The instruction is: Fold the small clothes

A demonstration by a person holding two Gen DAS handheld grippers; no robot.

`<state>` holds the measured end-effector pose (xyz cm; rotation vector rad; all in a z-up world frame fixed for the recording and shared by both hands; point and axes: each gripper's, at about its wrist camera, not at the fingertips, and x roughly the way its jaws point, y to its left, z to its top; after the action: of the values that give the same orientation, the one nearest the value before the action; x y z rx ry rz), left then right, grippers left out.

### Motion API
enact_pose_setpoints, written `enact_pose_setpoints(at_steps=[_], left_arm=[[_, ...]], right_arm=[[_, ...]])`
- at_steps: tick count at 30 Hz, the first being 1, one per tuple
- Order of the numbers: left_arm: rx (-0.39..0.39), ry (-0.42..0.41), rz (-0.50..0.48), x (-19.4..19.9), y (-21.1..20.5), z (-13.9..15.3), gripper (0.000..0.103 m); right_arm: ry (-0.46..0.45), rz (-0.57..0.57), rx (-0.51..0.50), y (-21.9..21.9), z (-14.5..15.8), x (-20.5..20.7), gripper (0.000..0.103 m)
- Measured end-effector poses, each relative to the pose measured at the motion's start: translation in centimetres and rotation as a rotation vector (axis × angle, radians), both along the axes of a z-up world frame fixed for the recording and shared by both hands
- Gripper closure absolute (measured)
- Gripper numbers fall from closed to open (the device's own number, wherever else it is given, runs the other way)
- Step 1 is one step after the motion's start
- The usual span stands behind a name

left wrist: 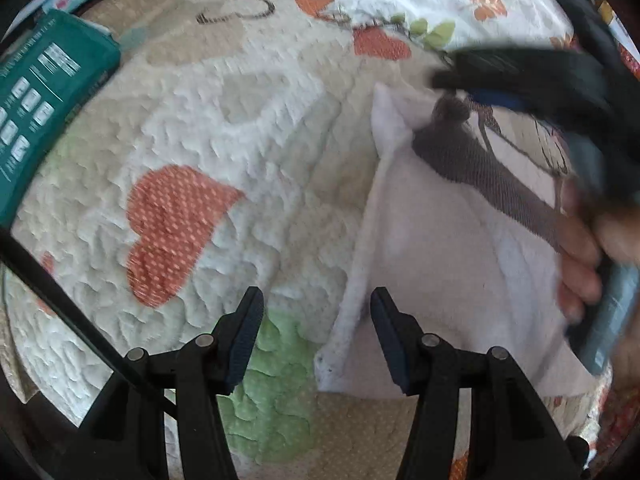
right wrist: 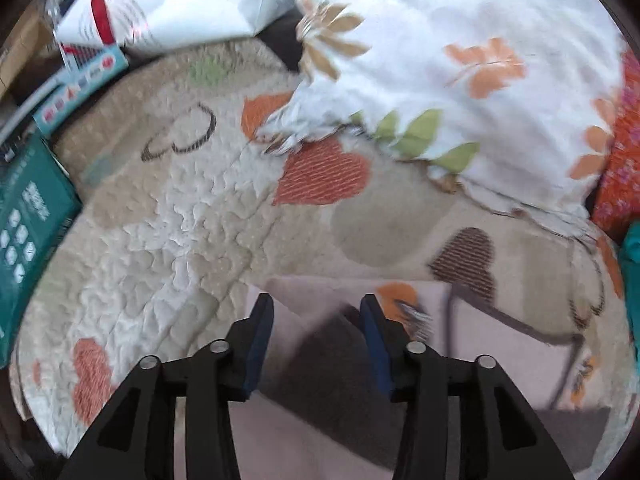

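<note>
Both claws, left (left wrist: 316, 300) and right (right wrist: 316, 306), stand apart, empty, above a pale garment (left wrist: 432, 264), seemingly folded, on the quilt (left wrist: 240, 120).

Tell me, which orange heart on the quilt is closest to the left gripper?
The big dotted orange heart, just up-left of the left gripper. The other orange heart lies far off by the flowery pillow.

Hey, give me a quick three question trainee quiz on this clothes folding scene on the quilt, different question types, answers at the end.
1. True or false: the left gripper is clamped on the pale garment.
2. Which colour is the box at the quilt's edge? A red, B teal, C yellow.
3. Fill in: the right gripper's jaws stand ___ above the garment.

Key: 1 false; 2 B; 3 open.
</note>
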<state>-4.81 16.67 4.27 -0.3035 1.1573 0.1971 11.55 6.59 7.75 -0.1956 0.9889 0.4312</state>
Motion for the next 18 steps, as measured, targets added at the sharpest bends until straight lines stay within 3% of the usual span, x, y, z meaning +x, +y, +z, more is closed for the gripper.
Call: enact_pose_setpoints(at_steps=[6,11,15,18], left_arm=[[0.023,-0.034,0.001,-0.1,-1.2,0.8,0.048],[0.033,-0.041,-0.035,0.6,-3.7,0.5,0.048],[0.149,-0.025,-0.107,1.2,-7.0,-0.2,0.048],[0.262,0.003,-0.125,1.5,-8.3,-1.0,0.047]], right_arm=[[-0.022,-0.007,-0.064,-7.9,1.3,-5.0,0.052],[-0.01,-0.103,-0.105,-18.0,-1.1,-11.0,0.052],[0.061,-0.229,-0.099,-25.3,-4.0,-13.5,0.052],[0.027,-0.352,-0.122,-30.7,-4.8,-15.3,0.049]])
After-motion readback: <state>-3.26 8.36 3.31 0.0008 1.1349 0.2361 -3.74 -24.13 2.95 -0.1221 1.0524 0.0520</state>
